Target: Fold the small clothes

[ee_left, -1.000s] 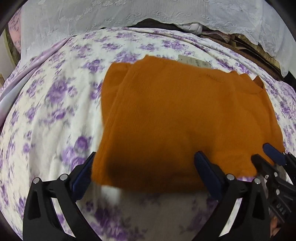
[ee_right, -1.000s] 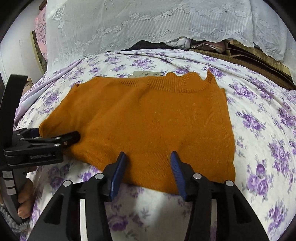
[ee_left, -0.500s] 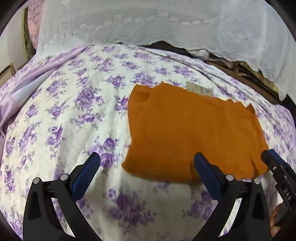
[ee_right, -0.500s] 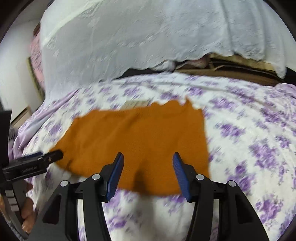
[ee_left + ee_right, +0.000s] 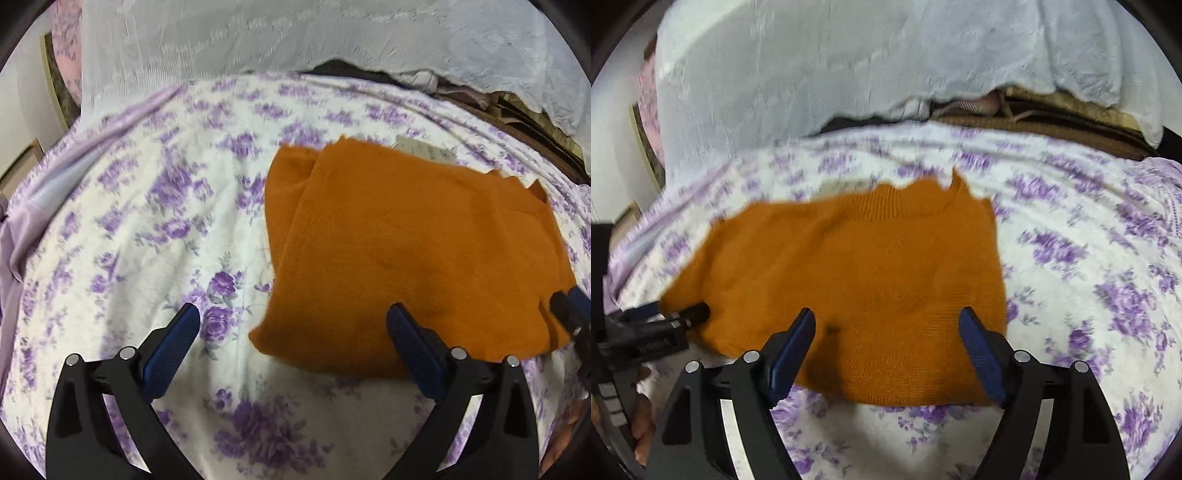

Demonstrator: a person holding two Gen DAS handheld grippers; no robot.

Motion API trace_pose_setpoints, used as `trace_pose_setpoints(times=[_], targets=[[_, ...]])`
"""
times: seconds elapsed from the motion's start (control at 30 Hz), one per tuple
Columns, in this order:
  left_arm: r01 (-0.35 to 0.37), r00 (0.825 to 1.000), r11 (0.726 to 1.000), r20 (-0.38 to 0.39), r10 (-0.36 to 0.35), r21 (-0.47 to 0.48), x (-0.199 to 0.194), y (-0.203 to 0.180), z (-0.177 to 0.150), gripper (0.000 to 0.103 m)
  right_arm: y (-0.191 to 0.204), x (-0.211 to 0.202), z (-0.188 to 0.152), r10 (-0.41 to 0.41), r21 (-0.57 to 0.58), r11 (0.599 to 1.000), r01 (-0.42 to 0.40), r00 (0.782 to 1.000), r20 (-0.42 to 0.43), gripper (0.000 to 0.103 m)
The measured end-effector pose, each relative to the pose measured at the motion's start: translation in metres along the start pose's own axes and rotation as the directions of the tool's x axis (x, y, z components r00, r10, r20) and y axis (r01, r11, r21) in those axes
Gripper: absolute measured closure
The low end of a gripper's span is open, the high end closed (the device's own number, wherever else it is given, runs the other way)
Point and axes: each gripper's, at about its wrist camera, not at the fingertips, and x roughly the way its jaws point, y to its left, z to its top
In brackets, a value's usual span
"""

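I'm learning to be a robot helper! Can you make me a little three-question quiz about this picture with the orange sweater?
1. True or false: the orange sweater lies on a plain blue sheet.
2. The left gripper and the right gripper are: A) both open, B) both shut, C) one of each.
3. Fill in: the flowers on the bedsheet are ____.

Key: 1 false, the sheet is white and flowered; 2 A; 3 purple.

The left gripper (image 5: pixel 291 334) stands wide apart, empty, over the floral bed (image 5: pixel 155 229). A folded orange garment (image 5: pixel 413 254) lies toward two o'clock; the right gripper (image 5: pixel 570 308) reaches its edge at three o'clock. White lace cloth (image 5: pixel 295 37) hangs at twelve.
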Motion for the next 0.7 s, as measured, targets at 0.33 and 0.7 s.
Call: trace_pose_setpoints(times=[0.33, 0.7], targets=[[0.035, 0.995, 0.999, 0.098, -0.033, -0.018, -0.022, 0.001, 0.004, 0.004, 0.014, -0.008, 0.001, -0.053, -0.069, 0.996, 0.057, 0.997, 0.056, 0.023], [-0.005, 0.998, 0.999, 0.064, 0.002, 0.052, -0.009, -0.014, 0.003, 0.004, 0.005, 0.014, -0.001, -0.057, -0.024, 0.998, 0.056, 0.997, -0.058, 0.02]])
